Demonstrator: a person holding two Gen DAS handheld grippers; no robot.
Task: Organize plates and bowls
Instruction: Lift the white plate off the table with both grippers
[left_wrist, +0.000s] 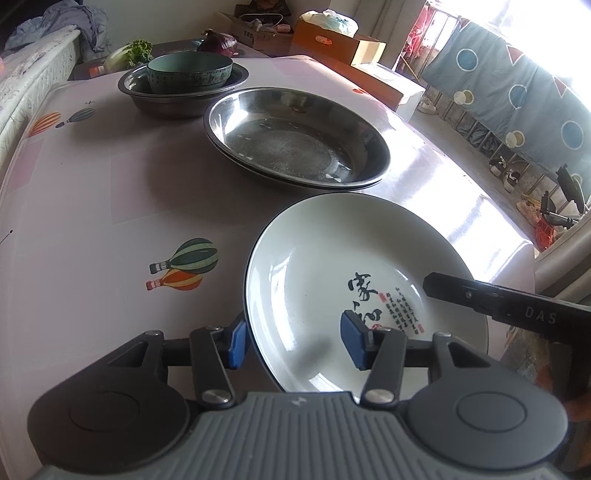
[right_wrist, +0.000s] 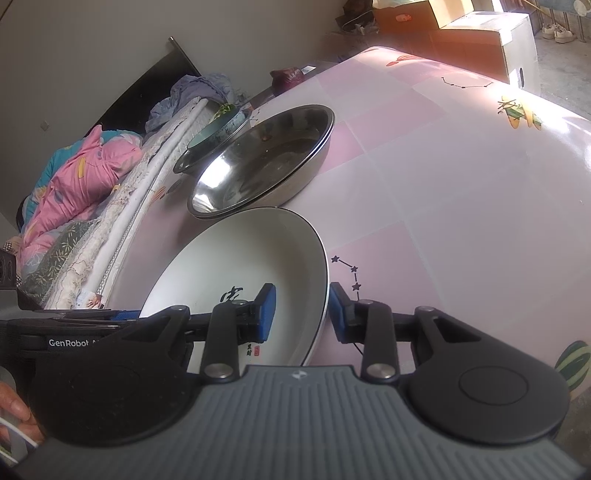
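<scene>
**Both grippers straddle the plate's rim**

The left gripper (left_wrist: 295, 341) is released, its blue pads clear either side of the white ceramic plate with black calligraphy (left_wrist: 325, 266). Only the right view shows the right gripper (right_wrist: 301, 312), also clear of that rim. Beyond, stacked steel dishes (left_wrist: 295, 136) sit on the pink balloon-print tablecloth (left_wrist: 92, 206), a bed alongside

Left gripper (left_wrist: 295, 341): black linkage arms, silver round screws, blue pads, ribbed grey housing with a small white emblem.
Right gripper (right_wrist: 301, 314): same black arms, blue pads, grey ribbed housing.
Markings: white "DAS" and "GenRobot" lettering on the black bodies.
</scene>
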